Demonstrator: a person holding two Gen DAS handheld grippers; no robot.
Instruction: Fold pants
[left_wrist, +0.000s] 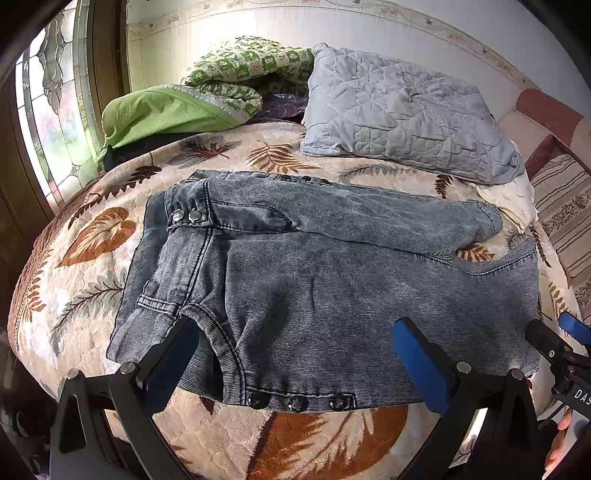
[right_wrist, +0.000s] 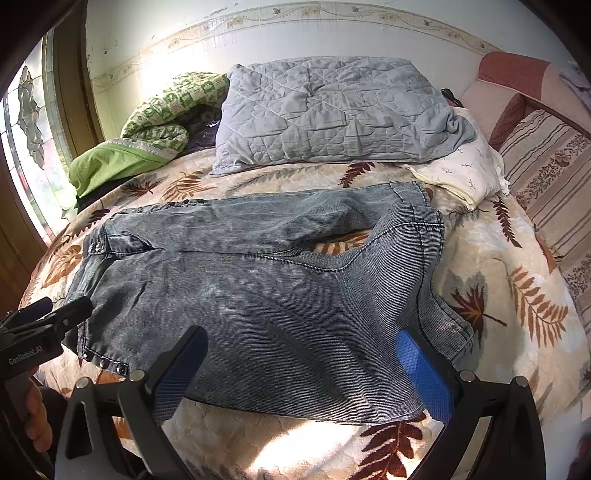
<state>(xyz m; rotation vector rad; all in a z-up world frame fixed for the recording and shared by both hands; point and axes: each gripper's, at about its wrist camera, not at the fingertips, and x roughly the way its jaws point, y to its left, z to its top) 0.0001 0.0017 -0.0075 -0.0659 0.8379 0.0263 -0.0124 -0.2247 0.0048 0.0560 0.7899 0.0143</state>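
Observation:
Grey-blue denim pants (left_wrist: 314, 273) lie flat on the leaf-patterned bedspread (left_wrist: 74, 273), waist to the left, legs to the right, one leg behind the other. They also show in the right wrist view (right_wrist: 258, 295). My left gripper (left_wrist: 295, 354) is open, its fingers just above the near edge by the waist and a row of studs (left_wrist: 299, 402). My right gripper (right_wrist: 301, 365) is open over the near leg, close to the hem. The right gripper shows at the edge of the left view (left_wrist: 561, 343); the left gripper shows at the edge of the right view (right_wrist: 48, 317).
A grey quilted pillow (left_wrist: 399, 114) and a green patterned blanket (left_wrist: 207, 88) lie at the bed's head. A white pillow (right_wrist: 461, 173) sits beside a striped sofa (right_wrist: 546, 173) on the right. A window (left_wrist: 55, 110) is at left.

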